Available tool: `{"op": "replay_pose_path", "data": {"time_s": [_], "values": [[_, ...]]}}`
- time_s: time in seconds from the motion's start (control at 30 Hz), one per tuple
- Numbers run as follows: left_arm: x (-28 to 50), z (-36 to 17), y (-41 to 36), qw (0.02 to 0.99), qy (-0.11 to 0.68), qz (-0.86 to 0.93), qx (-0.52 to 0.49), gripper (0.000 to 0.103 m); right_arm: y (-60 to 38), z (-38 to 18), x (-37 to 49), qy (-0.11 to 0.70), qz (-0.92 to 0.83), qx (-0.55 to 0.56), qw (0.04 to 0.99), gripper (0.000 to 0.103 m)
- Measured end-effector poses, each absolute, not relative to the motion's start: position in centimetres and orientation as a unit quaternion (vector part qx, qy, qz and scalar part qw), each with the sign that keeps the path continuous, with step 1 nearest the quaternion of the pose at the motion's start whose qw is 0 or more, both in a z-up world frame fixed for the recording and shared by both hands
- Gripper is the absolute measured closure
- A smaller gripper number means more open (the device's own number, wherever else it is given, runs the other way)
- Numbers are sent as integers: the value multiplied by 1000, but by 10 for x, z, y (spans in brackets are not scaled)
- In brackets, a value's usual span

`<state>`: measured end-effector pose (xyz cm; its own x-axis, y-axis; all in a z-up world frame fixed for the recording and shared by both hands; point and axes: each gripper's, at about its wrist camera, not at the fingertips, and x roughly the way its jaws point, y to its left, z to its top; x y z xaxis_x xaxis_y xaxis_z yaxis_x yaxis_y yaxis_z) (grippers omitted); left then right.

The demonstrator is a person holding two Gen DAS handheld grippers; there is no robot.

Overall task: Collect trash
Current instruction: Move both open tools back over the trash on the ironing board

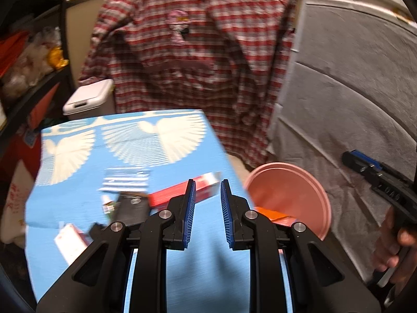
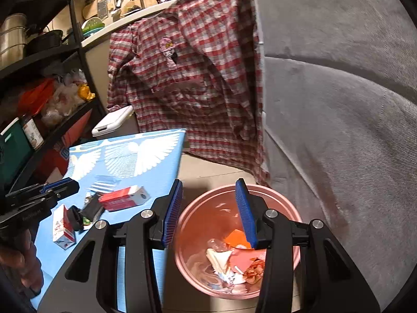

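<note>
The left tool (image 1: 207, 182) hung over the near part of a blue tabletop printed with white fan-shaped wings (image 2: 135, 161), its blue ribbed pads a narrow gap apart with nothing between them. The right tool (image 2: 208, 182) stood above a round pink plastic bin (image 2: 284, 198) on the floor just beside the tabletop's right edge, its pads set wider apart and also empty. Inside the bin lay crumpled paper scraps in white, orange and red (image 2: 234, 260). On the tabletop several pieces of trash remained: a red and white oblong carton (image 2: 125, 198) lying flat near the right edge, a small white and red box (image 2: 62, 228) closer to the front, a dark flattened wrapper (image 2: 91, 208) between them, and a blue and white striped packet (image 2: 104, 184) farther back. A red and white checked shirt (image 2: 192, 78) hung behind the tabletop, and a grey fabric sofa (image 2: 338, 104) rose to the right of the bin. A white lidded bin (image 2: 112, 122) stood beyond the tabletop's far edge, beside a black shelf rack loaded with bags and pots (image 2: 47, 99).
</note>
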<state>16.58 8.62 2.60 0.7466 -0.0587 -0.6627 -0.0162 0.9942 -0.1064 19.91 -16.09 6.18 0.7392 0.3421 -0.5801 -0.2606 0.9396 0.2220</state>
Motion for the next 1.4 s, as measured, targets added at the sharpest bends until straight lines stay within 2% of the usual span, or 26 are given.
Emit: {"op": "replay_pose_path", "data": {"time_s": [0.27, 0.53, 0.97, 1.33, 1.37, 1.4], "values": [[141, 14, 163, 929, 363, 27, -64, 83, -120, 71, 189, 313, 195, 56, 928, 63], [135, -1, 222, 921, 374, 51, -93, 83, -71, 57, 192, 324, 228, 29, 918, 75], [147, -44, 247, 901, 423, 37, -90, 83, -12, 2, 236, 381, 246, 41, 890, 76], [154, -57, 247, 900, 425, -1, -98, 83, -7, -27, 279, 406, 228, 64, 883, 76], [155, -57, 246, 899, 426, -4, -97, 81, -7, -29, 283, 410, 227, 67, 881, 76], [157, -59, 244, 898, 429, -8, -95, 74, -6, -31, 286, 413, 225, 69, 880, 76]]}}
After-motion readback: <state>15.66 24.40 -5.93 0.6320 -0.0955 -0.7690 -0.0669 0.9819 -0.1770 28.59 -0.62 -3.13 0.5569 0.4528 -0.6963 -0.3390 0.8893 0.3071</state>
